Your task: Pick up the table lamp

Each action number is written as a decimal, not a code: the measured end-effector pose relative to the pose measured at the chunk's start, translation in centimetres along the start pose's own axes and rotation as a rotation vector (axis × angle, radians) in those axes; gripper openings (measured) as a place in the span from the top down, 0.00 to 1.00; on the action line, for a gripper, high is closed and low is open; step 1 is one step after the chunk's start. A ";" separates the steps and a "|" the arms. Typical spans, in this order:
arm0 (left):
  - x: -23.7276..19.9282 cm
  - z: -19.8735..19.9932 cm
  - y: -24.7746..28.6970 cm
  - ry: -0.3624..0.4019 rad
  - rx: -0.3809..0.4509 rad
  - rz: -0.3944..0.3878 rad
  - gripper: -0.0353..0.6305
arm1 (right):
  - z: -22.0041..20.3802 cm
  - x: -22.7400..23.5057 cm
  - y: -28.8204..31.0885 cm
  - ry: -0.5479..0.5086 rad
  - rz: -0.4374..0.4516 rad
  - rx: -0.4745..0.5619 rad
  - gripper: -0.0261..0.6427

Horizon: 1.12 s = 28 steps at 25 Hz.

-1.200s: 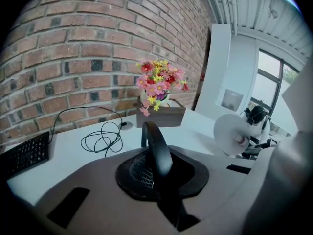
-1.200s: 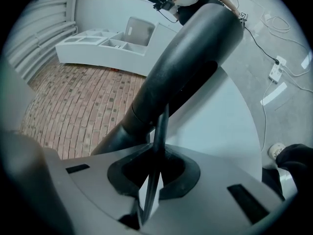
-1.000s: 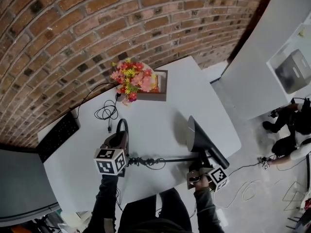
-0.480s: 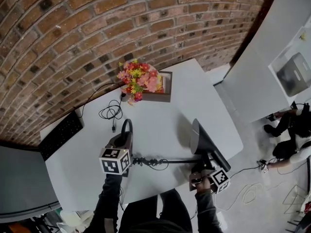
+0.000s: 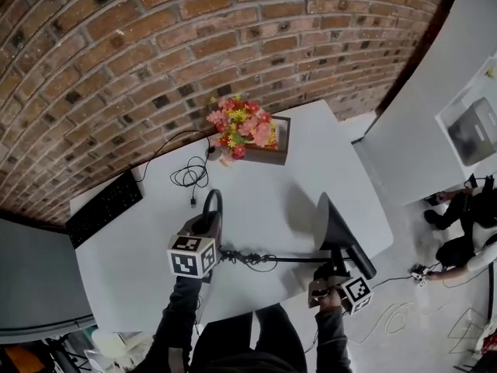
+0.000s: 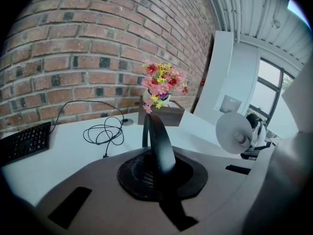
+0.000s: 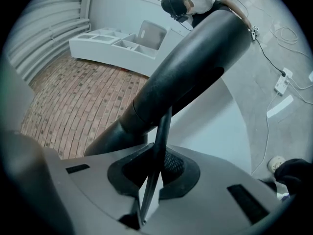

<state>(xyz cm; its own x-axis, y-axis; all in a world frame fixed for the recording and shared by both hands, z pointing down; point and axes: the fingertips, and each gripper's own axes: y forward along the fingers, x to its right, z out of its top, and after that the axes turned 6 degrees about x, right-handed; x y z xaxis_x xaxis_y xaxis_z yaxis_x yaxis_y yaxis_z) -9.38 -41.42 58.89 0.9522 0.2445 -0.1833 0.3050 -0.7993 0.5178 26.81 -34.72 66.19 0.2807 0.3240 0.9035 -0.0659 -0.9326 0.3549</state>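
The black table lamp is held lying sideways over the table's front edge. Its curved black loop (image 5: 210,205) is at the left, and a thin stem (image 5: 289,259) runs across to the cone shade (image 5: 338,228) at the right. A cord (image 5: 247,259) is wound on the stem. My left gripper (image 5: 203,225) is shut on the loop (image 6: 159,142), which stands up between the jaws of that gripper (image 6: 161,173). My right gripper (image 5: 326,274) is shut on the thin rod (image 7: 159,148) just below the shade (image 7: 190,77); in the right gripper view the gripper (image 7: 154,175) pinches it.
On the white table (image 5: 311,154), pink and red flowers in a brown box (image 5: 247,130) stand against the brick wall. A black keyboard (image 5: 105,208) lies at the far left, with a coiled cable (image 5: 190,176) beside it. A person (image 5: 462,235) crouches on the floor at the right.
The head view has shifted, so everything sits a little further right and lower in the picture. Both grippers keep their hold on the lamp.
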 end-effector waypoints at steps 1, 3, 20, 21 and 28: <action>-0.1 -0.1 -0.2 -0.004 0.002 0.002 0.94 | 0.0 -0.5 0.0 -0.012 0.012 -0.001 0.93; -0.3 -0.4 -0.7 -0.006 0.003 0.007 0.94 | -0.1 -1.3 -0.2 -0.031 0.028 -0.006 0.93; -3.0 -3.7 -6.4 -0.101 0.026 0.072 0.94 | -1.6 -11.1 -1.2 -0.248 0.262 -0.067 0.93; -3.3 -3.9 -6.7 -0.117 0.030 0.076 0.94 | -1.7 -11.8 -1.1 -0.264 0.274 -0.072 0.93; -4.8 -5.0 -8.0 -0.208 0.056 0.109 0.94 | -3.4 -17.2 -1.9 -0.340 0.381 -0.098 0.94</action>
<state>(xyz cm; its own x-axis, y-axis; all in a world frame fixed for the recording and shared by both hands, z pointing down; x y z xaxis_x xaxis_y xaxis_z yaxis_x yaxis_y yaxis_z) -16.34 -33.46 59.75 0.9530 0.0420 -0.3000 0.1940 -0.8451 0.4981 18.90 -37.99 50.83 0.5140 -0.1205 0.8493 -0.3084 -0.9498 0.0519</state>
